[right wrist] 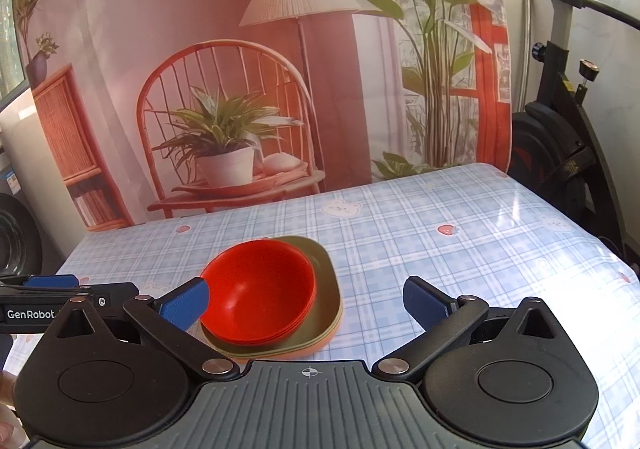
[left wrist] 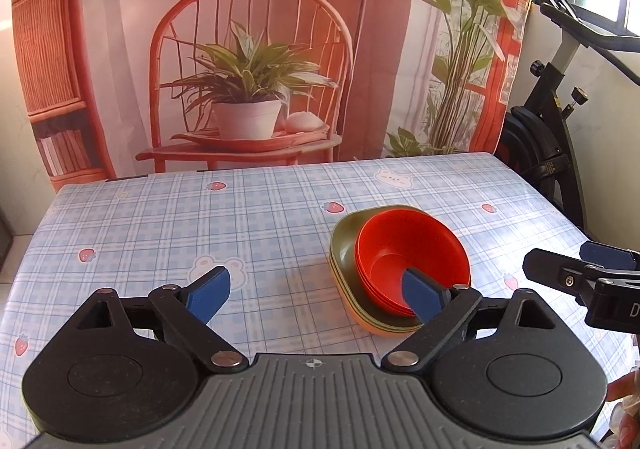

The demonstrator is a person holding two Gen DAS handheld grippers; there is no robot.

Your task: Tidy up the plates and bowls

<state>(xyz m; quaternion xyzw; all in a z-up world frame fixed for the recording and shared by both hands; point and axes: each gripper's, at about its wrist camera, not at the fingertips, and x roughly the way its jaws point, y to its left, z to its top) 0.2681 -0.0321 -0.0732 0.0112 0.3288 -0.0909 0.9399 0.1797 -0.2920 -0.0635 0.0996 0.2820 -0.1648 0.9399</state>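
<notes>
A stack of red bowls [left wrist: 412,253] sits nested on a stack of olive and orange plates [left wrist: 344,249] on the checked tablecloth. In the right wrist view the bowls [right wrist: 260,289] rest on the plates [right wrist: 326,289] too. My left gripper [left wrist: 318,289] is open and empty, above the table just left of the stack; its right fingertip overlaps the bowls in view. My right gripper [right wrist: 306,303] is open and empty, its left fingertip beside the bowls' rim. The right gripper also shows at the right edge of the left wrist view [left wrist: 580,273].
The table [left wrist: 200,217] has a blue plaid cloth with bears and strawberries. A printed backdrop [left wrist: 248,49] hangs behind its far edge. An exercise bike [right wrist: 568,153] stands past the table's right side.
</notes>
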